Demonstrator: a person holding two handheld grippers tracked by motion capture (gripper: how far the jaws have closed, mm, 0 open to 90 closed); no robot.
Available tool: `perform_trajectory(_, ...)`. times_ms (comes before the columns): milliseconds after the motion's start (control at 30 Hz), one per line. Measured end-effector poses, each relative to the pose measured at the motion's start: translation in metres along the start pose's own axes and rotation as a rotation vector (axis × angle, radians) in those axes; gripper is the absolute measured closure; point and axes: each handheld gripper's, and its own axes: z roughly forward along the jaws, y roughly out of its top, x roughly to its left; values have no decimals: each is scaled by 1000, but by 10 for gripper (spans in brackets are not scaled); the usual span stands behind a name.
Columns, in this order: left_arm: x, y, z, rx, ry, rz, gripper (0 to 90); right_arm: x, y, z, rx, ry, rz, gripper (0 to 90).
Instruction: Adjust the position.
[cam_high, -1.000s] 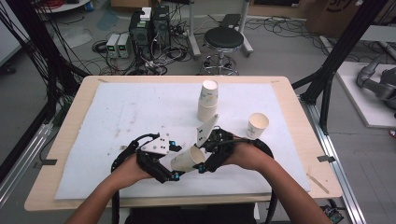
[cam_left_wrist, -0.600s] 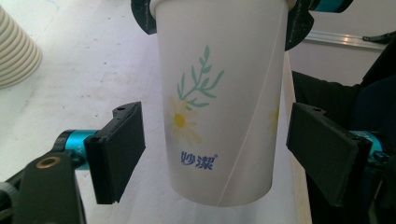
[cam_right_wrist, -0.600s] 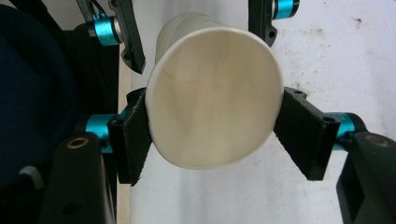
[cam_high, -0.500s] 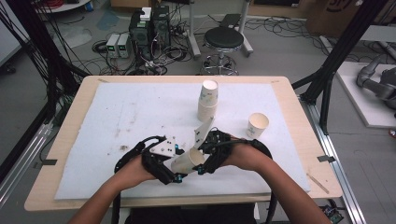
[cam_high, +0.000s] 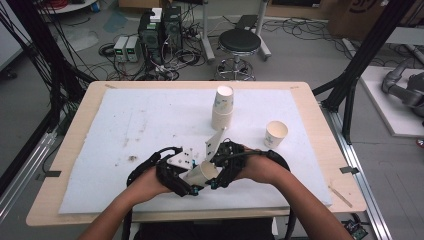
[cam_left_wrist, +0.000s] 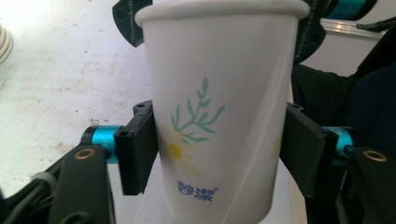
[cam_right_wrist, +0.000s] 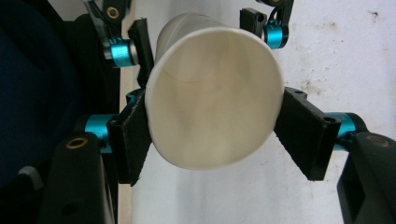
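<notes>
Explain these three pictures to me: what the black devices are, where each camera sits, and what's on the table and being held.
A person holds hand-operated tongs, one in each hand. The high view looks down from above on the table: the left tongs and right tongs meet on one paper cup, lying sideways between them. The other two pictures come from cameras riding on each pair of tongs. The left gripper view shows that cup with a flower print; the left tongs have just been closing and press its sides. The right gripper view looks into the cup's mouth, gripped at the rim. A cup stack and a single cup stand on the table's white mat.
</notes>
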Motion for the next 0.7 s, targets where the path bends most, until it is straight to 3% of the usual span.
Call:
perform_trajectory(200, 1, -1, 1, -3, 0, -9, 355, -1, -1, 1, 6, -3, -4, 307)
perform_trajectory(333, 1, -3, 2, -13, -13, -23, 339, -1, -3, 2, -13, 12, 21, 258)
perform_trajectory(400, 0, -4, 2, -25, -15, -27, 337, -2, -5, 0, -46, 6, 37, 211)
perform_trajectory(533, 2, -7, 2, -37, -15, -37, 336, -4, -9, -8, -111, 12, 64, 211)
perform_trajectory(700, 6, -17, -1, -101, 3, -80, 336, -6, -19, -24, -209, -16, 107, 210)
